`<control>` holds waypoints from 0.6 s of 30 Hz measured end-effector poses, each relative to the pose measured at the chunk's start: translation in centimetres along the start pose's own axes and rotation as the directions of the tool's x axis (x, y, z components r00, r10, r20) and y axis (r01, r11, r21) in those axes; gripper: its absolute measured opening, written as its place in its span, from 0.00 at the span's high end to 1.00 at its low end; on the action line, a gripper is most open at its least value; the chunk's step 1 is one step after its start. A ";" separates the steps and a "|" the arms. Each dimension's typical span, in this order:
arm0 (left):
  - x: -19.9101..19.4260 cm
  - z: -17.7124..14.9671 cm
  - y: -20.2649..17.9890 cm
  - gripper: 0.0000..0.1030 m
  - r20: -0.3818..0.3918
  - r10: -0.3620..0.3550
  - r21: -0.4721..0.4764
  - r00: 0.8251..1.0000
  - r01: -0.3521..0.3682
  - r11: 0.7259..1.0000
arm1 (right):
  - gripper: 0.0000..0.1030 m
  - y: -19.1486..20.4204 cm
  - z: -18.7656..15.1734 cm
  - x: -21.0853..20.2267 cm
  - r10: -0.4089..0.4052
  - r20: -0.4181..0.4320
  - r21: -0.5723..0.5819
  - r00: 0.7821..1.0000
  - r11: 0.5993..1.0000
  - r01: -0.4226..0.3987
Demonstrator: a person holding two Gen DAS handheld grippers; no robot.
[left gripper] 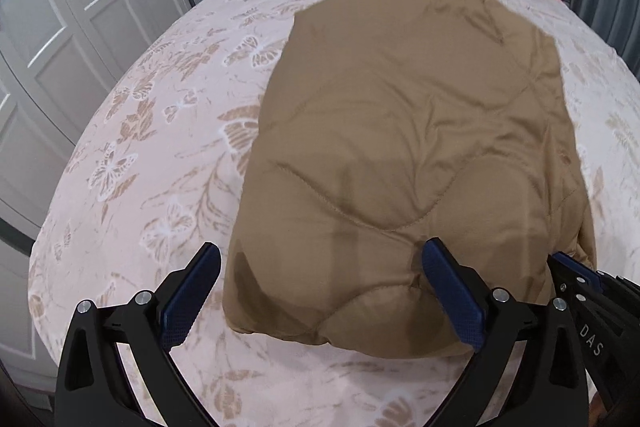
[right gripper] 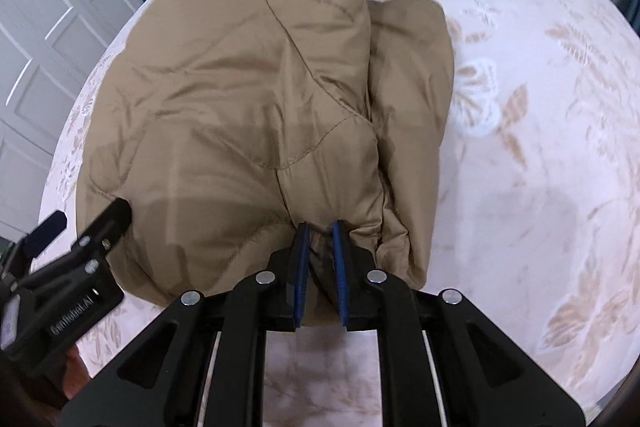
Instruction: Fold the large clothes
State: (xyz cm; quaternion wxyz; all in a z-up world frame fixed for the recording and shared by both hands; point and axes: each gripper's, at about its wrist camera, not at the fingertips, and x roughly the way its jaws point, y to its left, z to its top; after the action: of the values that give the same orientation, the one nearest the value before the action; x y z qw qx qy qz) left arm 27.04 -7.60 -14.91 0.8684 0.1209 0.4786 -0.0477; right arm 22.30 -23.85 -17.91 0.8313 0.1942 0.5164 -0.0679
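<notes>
Your left gripper (left gripper: 320, 275) stands spread over the tan jacket (left gripper: 412, 147). Your right gripper (right gripper: 319, 251), marked "DAS", pinches its hem.

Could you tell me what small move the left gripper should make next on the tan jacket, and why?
Probably close the left gripper on the tan jacket's near edge: its jaws stand open astride that edge, while the right gripper already pinches the hem.
</notes>
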 end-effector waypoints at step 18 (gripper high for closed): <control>-0.3 -2.4 0.7 0.05 -0.007 -0.038 -0.070 0.999 0.038 0.997 | 0.86 2.0 -2.7 -0.8 -0.080 0.093 -0.071 0.992 0.994 0.087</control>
State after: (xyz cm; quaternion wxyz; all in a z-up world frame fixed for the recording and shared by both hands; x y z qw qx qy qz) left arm 25.05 -6.34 -15.83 0.8691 0.0814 0.4856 -0.0468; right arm 20.32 -21.05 -17.77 0.8568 0.1378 0.4883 -0.0920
